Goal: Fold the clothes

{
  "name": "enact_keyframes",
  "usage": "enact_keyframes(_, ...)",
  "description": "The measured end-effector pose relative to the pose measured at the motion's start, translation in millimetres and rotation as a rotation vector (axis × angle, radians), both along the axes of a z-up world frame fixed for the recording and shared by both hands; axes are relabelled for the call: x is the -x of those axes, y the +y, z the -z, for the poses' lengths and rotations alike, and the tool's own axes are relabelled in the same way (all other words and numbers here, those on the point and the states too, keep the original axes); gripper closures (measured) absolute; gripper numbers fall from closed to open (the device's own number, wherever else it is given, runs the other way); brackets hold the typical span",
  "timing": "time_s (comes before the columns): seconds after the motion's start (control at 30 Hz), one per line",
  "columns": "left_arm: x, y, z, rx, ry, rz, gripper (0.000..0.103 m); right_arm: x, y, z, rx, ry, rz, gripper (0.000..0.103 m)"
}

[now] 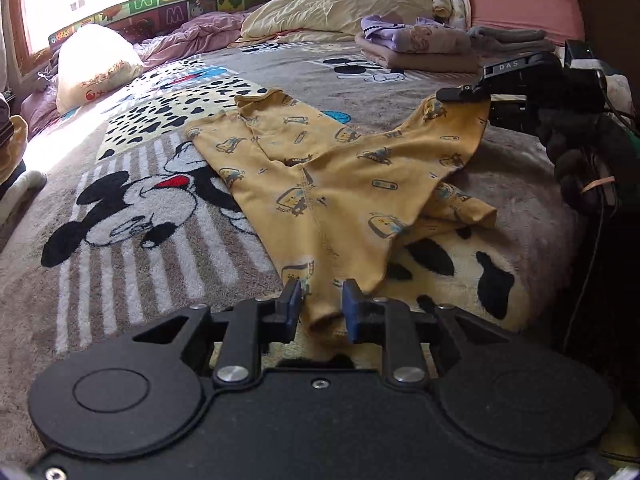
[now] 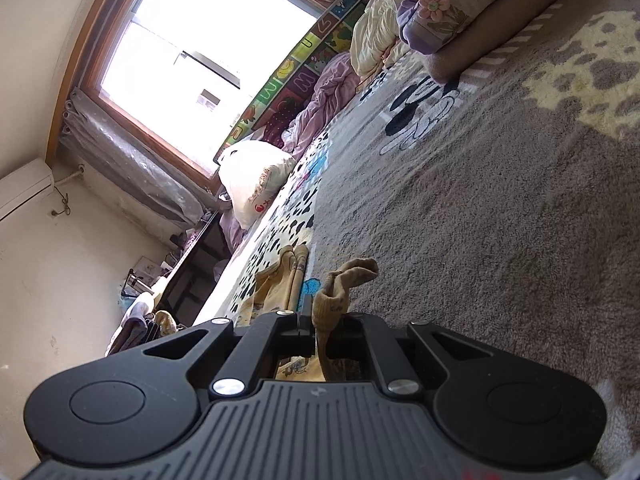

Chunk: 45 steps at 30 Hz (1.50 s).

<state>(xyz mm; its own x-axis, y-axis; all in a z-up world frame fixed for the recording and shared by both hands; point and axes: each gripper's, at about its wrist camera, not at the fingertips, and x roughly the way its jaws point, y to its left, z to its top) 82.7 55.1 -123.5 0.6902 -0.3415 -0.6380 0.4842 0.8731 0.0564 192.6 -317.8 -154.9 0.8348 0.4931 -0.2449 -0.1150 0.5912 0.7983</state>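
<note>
mustard-yellow cotton runs between the blue pads of the left hand-held gripper (image 1: 320, 304): the cuff end of a small pair of yellow knit trousers printed with little vehicles (image 1: 320, 184) lies in the gap, but the jaws stand apart with space on both sides of the cloth, so it is released, not pinching. the right hand-held gripper (image 2: 320, 320) is turned on its side and clenched on another end of the same trousers; in its own view a bunched tan fold rises between the closed fingers, and in the left wrist view that end is lifted clear of the bed.

from the trousers outward: the middle of the garment lies spread on the grey plush cartoon-mouse blanket (image 1: 132, 216) covering the bed, two more ends point toward the window, and one lobe is folded under on the right-gripper side. beyond the trousers, toward the headboard, sits a stack of folded purple and beige clothes (image 1: 420, 46), with a rumpled cream quilt (image 1: 340, 4) beside it.

the fabric looks light, thin and limp; it should sag and crease wherever it is unsupported, and may cling to the pile of the blanket. a hold at a hemmed cuff or the waistband edge, taking both layers, looks the firmest choice; a mid-panel pinch would probably lift one layer only.
</note>
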Motion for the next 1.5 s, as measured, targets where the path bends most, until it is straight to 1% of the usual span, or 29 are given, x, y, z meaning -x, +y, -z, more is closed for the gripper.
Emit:
enact_keyframes(0.07,12,3,-5,0.012,-0.039,-0.017,0.081,-4,1,-10,0.020,-0.004,0.001,0.095)
enact_keyframes(0.13,18,4,-4,-0.021,-0.076,-0.043,0.081,-8,2,-18,0.026,-0.004,-0.003,0.095)
enact_keyframes(0.23,15,1,2,-0.042,-0.069,-0.039,0.081,-14,5,-27,0.035,0.003,-0.014,0.095)
enact_keyframes(0.27,15,-3,5,-0.070,-0.071,-0.035,0.081,-15,6,-31,0.041,0.006,-0.018,0.095)
enact_keyframes(0.33,17,-13,12,-0.152,-0.098,-0.033,0.081,-19,8,-37,0.060,0.010,-0.021,0.095)
enact_keyframes(0.37,19,-18,16,-0.205,-0.121,-0.029,0.086,-21,8,-40,0.066,0.011,-0.021,0.095)
enact_keyframes(0.4,22,-24,20,-0.263,-0.147,-0.017,0.097,-22,8,-44,0.074,0.013,-0.017,0.095)
enact_keyframes(0.5,30,-40,32,-0.428,-0.218,0.017,0.102,-29,6,-50,0.086,0.027,0.002,0.096)
enact_keyframes(0.7,41,-56,47,-0.604,-0.294,0.076,0.103,-49,4,-61,0.129,0.048,0.019,0.098)
enact_keyframes(0.77,43,-57,48,-0.631,-0.314,0.099,0.103,-56,6,-63,0.156,0.059,0.012,0.098)
enact_keyframes(0.83,44,-55,48,-0.644,-0.319,0.119,0.103,-66,11,-60,0.192,0.091,-0.002,0.098)
enact_keyframes(0.9,44,-52,46,-0.635,-0.318,0.133,0.103,-76,14,-55,0.207,0.121,-0.014,0.098)
enact_keyframes(1.0,40,-41,35,-0.554,-0.282,0.139,0.103,-86,16,-47,0.194,0.131,-0.022,0.098)
enact_keyframes(1.03,39,-35,28,-0.498,-0.255,0.147,0.103,-89,18,-46,0.202,0.132,-0.030,0.098)
enact_keyframes(1.07,37,-28,20,-0.428,-0.220,0.163,0.096,-92,19,-45,0.210,0.132,-0.039,0.098)
enact_keyframes(1.1,34,-20,12,-0.344,-0.188,0.170,0.081,-94,20,-44,0.214,0.131,-0.046,0.098)
enact_keyframes(1.17,26,0,-4,-0.151,-0.137,0.151,0.079,-99,21,-40,0.217,0.143,-0.070,0.098)
enact_keyframes(1.2,21,9,-10,-0.080,-0.127,0.129,0.079,-100,22,-39,0.229,0.146,-0.075,0.098)
enact_keyframes(1.27,12,21,-17,0.013,-0.129,0.081,0.079,-103,24,-37,0.240,0.142,-0.089,0.098)
enact_keyframes(1.33,3,25,-17,0.052,-0.114,0.022,0.086,-105,25,-35,0.234,0.135,-0.102,0.098)
enact_keyframes(1.37,0,23,-13,0.045,-0.098,0.023,0.090,-106,26,-34,0.241,0.131,-0.103,0.098)
enact_keyframes(1.4,-4,17,-6,0.018,-0.072,0.042,0.092,-107,27,-34,0.247,0.126,-0.102,0.098)
enact_keyframes(1.43,-7,8,2,-0.026,-0.042,0.063,0.092,-107,28,-35,0.255,0.121,-0.097,0.098)
enact_keyframes(1.47,-3,-2,11,-0.080,-0.037,0.090,0.093,-109,28,-35,0.251,0.119,-0.094,0.098)
enact_keyframes(1.5,3,-8,16,-0.112,-0.055,0.113,0.093,-109,29,-36,0.249,0.115,-0.087,0.098)
